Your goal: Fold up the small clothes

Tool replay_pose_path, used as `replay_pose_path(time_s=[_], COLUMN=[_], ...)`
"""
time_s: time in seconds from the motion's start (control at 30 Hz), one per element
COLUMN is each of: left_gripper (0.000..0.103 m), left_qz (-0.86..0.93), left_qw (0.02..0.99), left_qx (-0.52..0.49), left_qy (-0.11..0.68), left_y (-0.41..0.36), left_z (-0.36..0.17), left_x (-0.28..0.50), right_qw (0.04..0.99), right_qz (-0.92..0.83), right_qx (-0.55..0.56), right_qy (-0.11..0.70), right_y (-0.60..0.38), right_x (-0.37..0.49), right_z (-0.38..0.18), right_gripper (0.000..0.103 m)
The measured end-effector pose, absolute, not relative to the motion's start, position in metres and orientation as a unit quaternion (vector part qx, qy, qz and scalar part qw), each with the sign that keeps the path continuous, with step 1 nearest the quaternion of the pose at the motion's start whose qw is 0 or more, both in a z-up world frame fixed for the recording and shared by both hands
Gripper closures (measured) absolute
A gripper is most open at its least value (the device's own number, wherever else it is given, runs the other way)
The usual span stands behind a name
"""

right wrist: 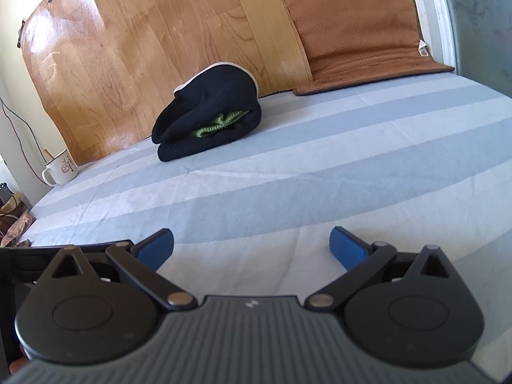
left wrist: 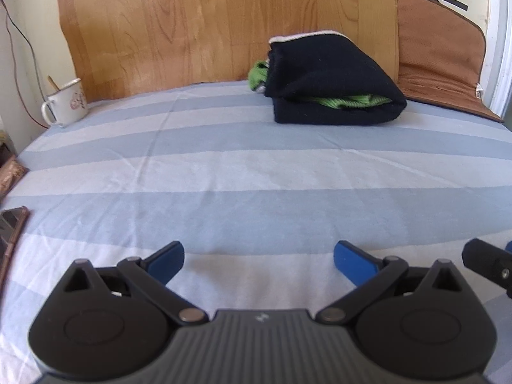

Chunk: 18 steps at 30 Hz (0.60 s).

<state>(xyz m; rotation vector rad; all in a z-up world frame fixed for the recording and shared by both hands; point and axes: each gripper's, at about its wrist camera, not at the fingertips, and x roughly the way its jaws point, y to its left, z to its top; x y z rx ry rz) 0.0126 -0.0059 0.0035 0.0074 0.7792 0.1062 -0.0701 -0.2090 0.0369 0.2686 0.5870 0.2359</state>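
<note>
Hovering: left gripper [left wrist: 258, 260] and right gripper [right wrist: 252, 245], both low over the sheet, side by side
Jaws: both spread wide, nothing between them; blue pads, black linkages, ribbed grey bodies
Sheet [left wrist: 256, 172]: soft cotton, wide pale-blue and white stripes, light creases
Bundle [left wrist: 329, 83]: folded dark navy knit, thick and fuzzy, rounded fold edges, white trim on the top rim; green ribbed fabric peeks from the open seam
Bundle place: far part of the sheet, against the panel, well apart from both grippers
Bundle axis: long side runs roughly along the panel, open seam faces the cameras
Mug [left wrist: 65, 102]: white enamel, far left corner, stick inside
Panel [left wrist: 224, 25]: glossy wood-grain, upright
Mat [right wrist: 358, 25]: brown, perforated, black-edged, far right
</note>
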Motion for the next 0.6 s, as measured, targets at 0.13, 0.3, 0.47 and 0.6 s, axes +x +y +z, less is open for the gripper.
replay_pose_path(time_s=[0.13, 0.3, 0.47, 0.6], left_gripper=[0.0, 0.0, 0.0, 0.0], left_qz=[0.064, 0.076, 0.087, 0.093], left_qw=[0.926, 0.926, 0.928, 0.929], left_qx=[0.009, 0.013, 0.025, 0.034], left_qy=[0.373, 0.369, 0.361, 0.357], left_y=[-0.003, -0.001, -0.001, -0.001], left_z=[0.009, 0.014, 0.016, 0.017], left_x=[0.007, 0.003, 0.001, 0.0], right_qw=[0.944, 0.943, 0.939, 0.938], right_qz=[0.117, 0.123, 0.128, 0.132], right_qx=[0.125, 0.13, 0.139, 0.142], right_qy=[0.283, 0.282, 0.288, 0.289], right_y=[-0.206, -0.206, -0.206, -0.205], right_x=[-0.076, -0.077, -0.077, -0.078], right_z=[0.04, 0.044, 0.043, 0.043], right_gripper=[0.0, 0.0, 0.0, 0.0])
